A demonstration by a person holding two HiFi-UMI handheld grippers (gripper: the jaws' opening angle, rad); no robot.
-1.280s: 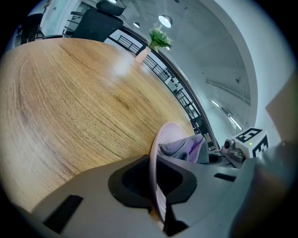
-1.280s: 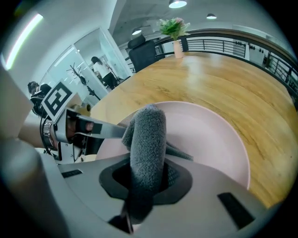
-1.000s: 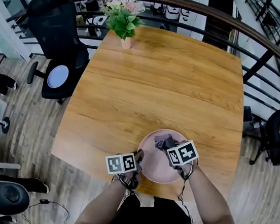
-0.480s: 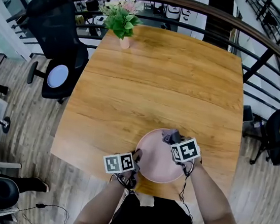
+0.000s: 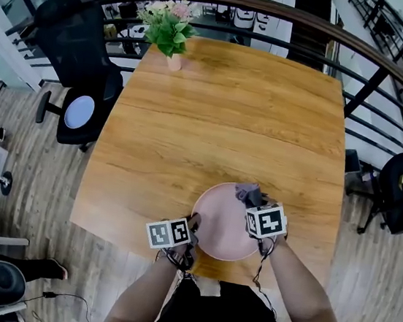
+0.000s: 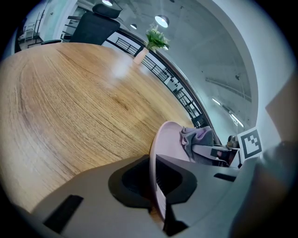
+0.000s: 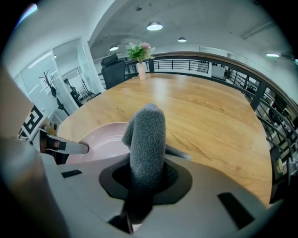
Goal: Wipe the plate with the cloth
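Observation:
A pink plate lies near the front edge of the wooden table. My left gripper is shut on the plate's left rim; in the left gripper view the rim runs edge-on between the jaws. My right gripper is shut on a grey cloth, which sits at the plate's far right rim. In the right gripper view the cloth stands up out of the jaws, with the plate to its left. The left gripper view also shows the cloth on the plate.
A potted plant in a vase stands at the table's far left corner. A black office chair is left of the table, and a dark curved railing runs behind and to the right. The plate lies close to the table's front edge.
My right gripper has carried the cloth from the plate's far middle out to its far right rim. The left gripper has kept its hold on the left rim.

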